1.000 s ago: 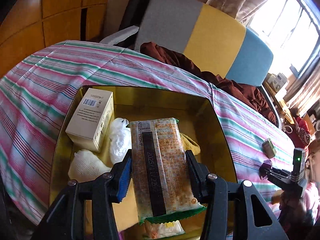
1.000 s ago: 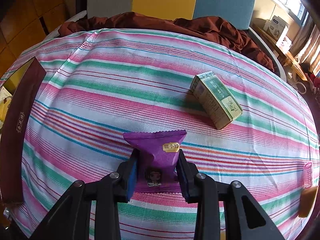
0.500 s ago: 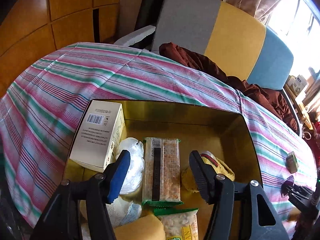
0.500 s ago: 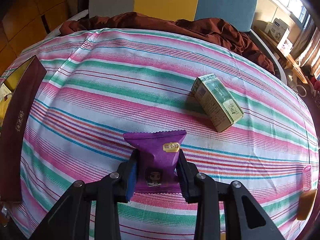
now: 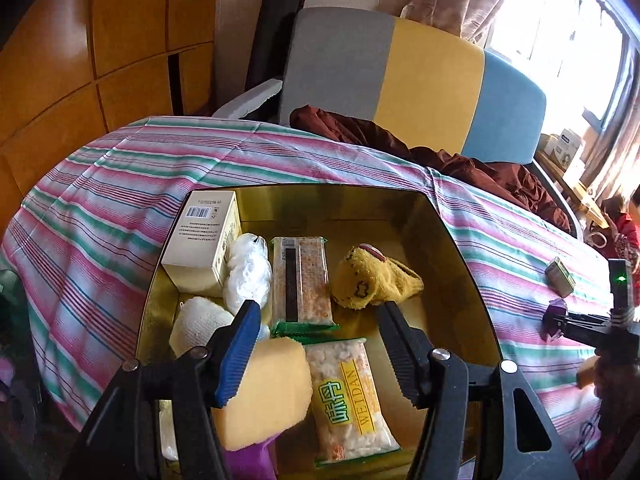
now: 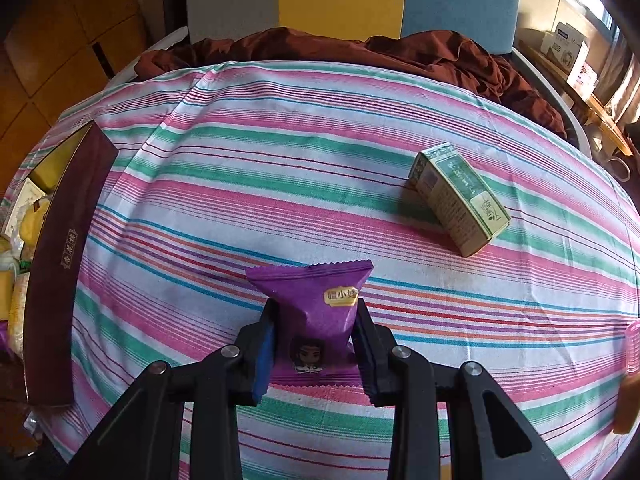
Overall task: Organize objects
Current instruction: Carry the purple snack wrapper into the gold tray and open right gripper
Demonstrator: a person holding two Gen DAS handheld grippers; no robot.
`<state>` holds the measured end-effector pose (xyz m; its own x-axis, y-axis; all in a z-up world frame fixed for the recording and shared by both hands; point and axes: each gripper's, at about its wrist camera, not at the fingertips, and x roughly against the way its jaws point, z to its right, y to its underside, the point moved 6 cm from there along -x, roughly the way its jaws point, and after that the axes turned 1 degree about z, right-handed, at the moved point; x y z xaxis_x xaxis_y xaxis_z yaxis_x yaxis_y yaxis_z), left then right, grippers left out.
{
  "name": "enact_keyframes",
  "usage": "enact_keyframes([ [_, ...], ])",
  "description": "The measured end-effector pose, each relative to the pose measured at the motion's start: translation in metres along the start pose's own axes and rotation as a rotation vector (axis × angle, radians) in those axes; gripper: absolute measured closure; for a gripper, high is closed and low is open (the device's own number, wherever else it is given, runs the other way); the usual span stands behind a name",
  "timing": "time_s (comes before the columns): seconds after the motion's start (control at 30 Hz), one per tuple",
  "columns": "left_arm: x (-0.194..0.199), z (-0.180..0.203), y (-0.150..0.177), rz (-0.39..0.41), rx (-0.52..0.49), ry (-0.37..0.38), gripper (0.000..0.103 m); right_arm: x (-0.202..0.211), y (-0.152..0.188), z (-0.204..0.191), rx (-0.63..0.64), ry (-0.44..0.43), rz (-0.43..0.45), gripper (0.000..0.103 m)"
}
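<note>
A gold-lined box (image 5: 452, 264) on the striped cloth holds a white carton (image 5: 204, 236), a white bag (image 5: 248, 272), a striped cracker packet (image 5: 302, 280), a yellow plush (image 5: 368, 284), a yellow sponge (image 5: 268, 388) and a "WEIDAN" snack packet (image 5: 348, 392). My left gripper (image 5: 318, 312) hangs open above them with nothing between its fingers. In the right wrist view my right gripper (image 6: 315, 308) is shut on a purple snack packet (image 6: 316, 300) just above the cloth. It also shows at the right edge of the left wrist view as the right gripper (image 5: 560, 320). A green carton (image 6: 460, 200) lies beyond it.
The box's maroon outer wall (image 6: 60, 260) stands at the left of the right wrist view. A brown cloth (image 6: 360, 52) and a grey, yellow and blue seat back (image 5: 400, 76) lie behind the table. A pink item (image 6: 632, 348) sits at the right edge.
My left gripper opened and let go of the cracker packet, which now lies in the box, then pulled back and up. The right gripper and purple packet have not moved.
</note>
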<state>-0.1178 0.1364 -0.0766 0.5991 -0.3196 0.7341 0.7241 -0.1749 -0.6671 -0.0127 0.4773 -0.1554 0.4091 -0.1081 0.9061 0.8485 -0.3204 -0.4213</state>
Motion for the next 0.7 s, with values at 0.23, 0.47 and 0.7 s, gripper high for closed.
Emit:
enact_keyframes([
  [0.23, 0.012, 0.0, 0.006, 0.015, -0.012, 0.005, 0.041, 0.001, 0.005, -0.021, 0.005, 0.006, -0.018, 0.069],
  [0.47, 0.029, -0.014, 0.009, 0.052, 0.007, -0.002, 0.038, 0.018, 0.0, -0.048, -0.01, -0.023, 0.026, 0.069],
  [0.7, 0.036, -0.033, 0.012, 0.067, 0.043, -0.013, 0.038, 0.058, -0.017, -0.119, 0.07, -0.123, 0.132, 0.069],
])
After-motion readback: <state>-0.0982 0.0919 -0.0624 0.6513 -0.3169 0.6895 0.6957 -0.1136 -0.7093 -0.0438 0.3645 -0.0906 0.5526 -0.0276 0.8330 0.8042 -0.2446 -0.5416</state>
